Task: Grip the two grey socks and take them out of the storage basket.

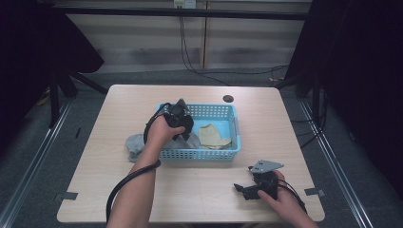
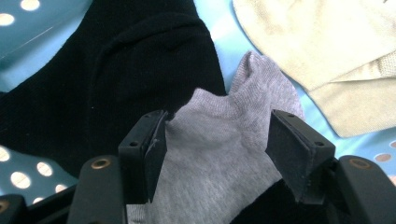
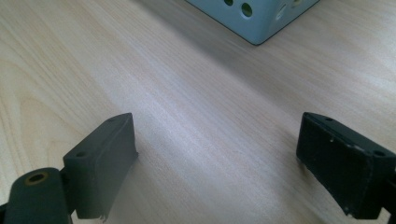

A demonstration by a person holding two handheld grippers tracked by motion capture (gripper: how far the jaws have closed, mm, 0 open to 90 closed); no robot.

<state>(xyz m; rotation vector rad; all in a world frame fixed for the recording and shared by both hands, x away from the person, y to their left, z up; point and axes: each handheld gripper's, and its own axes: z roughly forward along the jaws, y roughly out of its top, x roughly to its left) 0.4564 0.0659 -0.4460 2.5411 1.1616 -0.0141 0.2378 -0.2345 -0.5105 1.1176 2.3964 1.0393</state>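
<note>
Now we are putting socks into the blue basket [image 1: 223, 154], which sits at the middle of the worktop [image 1: 142, 190], nearer its far edge. Our left gripper [image 2: 217, 149] is down over the basket's left end, and its fingers [image 2: 292, 149] stand fairly wide apart on either side of a grey sock [image 2: 219, 140]; in the left gripper view the cloth touches the left pad but is not squeezed, so we judge it loose rather than held. That sock lies partly on a black sock [image 2: 116, 74], with a beige sock [image 2: 327, 51] just beside it on the basket floor. Our right gripper [image 1: 252, 188] rests near the worktop's near right corner, its fingers [image 3: 100, 163] spread wide over bare wood with nothing between them. We count three socks in the basket, one of each colour, and one more grey piece of cloth [image 1: 134, 145] on the worktop against the basket's left wall; whether it is a sock we cannot tell. Next, we think, the left gripper should lift clear without dragging the grey sock out, then go for that cloth.
</note>
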